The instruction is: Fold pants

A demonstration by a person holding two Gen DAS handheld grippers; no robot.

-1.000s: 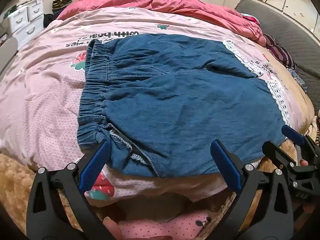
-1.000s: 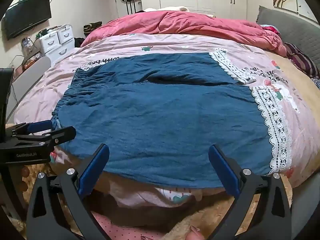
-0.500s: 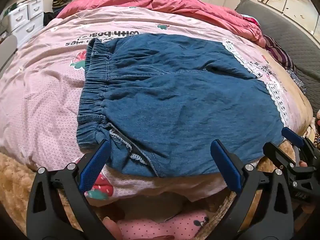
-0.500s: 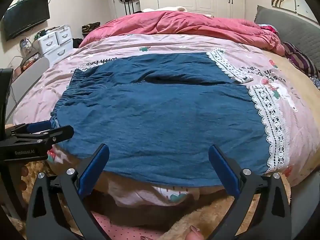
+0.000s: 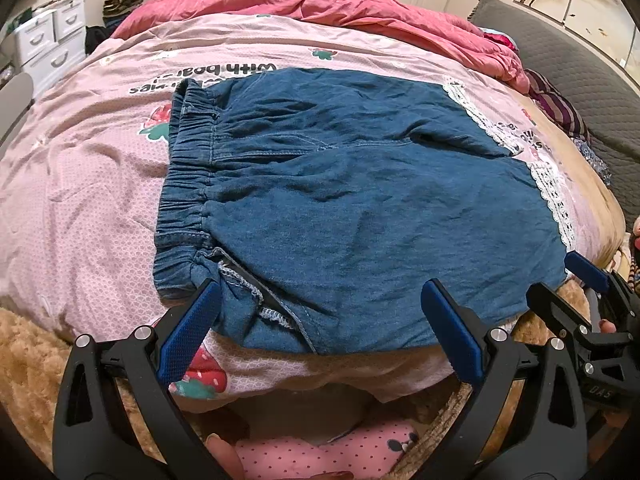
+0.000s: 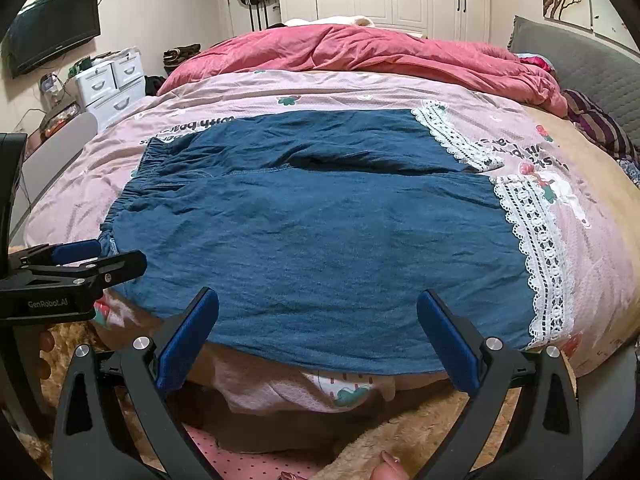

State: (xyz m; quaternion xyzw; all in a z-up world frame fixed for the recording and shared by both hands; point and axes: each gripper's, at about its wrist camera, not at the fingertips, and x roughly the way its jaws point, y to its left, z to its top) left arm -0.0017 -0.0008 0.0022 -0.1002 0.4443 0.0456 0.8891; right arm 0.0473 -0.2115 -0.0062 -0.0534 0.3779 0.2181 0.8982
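Note:
Blue denim pants (image 5: 352, 208) with an elastic waistband (image 5: 184, 196) on the left and white lace hems (image 6: 540, 256) on the right lie flat on the pink bedspread (image 5: 80, 200). My left gripper (image 5: 320, 300) is open at the pants' near edge by the waistband corner, holding nothing. My right gripper (image 6: 318, 312) is open at the near edge toward the leg end, holding nothing. Each gripper shows in the other's view: the right one (image 5: 576, 280) at the hem corner, the left one (image 6: 104, 256) at the waistband corner.
A crumpled red duvet (image 6: 380, 56) lies across the far side of the bed. A grey headboard (image 6: 592, 76) is at the right, with striped fabric (image 6: 600, 128) beside it. White drawers (image 6: 116, 80) and a TV (image 6: 52, 36) stand at the left. A tan fuzzy blanket (image 5: 28, 352) lies below the bed edge.
Both grippers have stayed open at the near edge of the pants. The views shifted only slightly; the pants have not moved.

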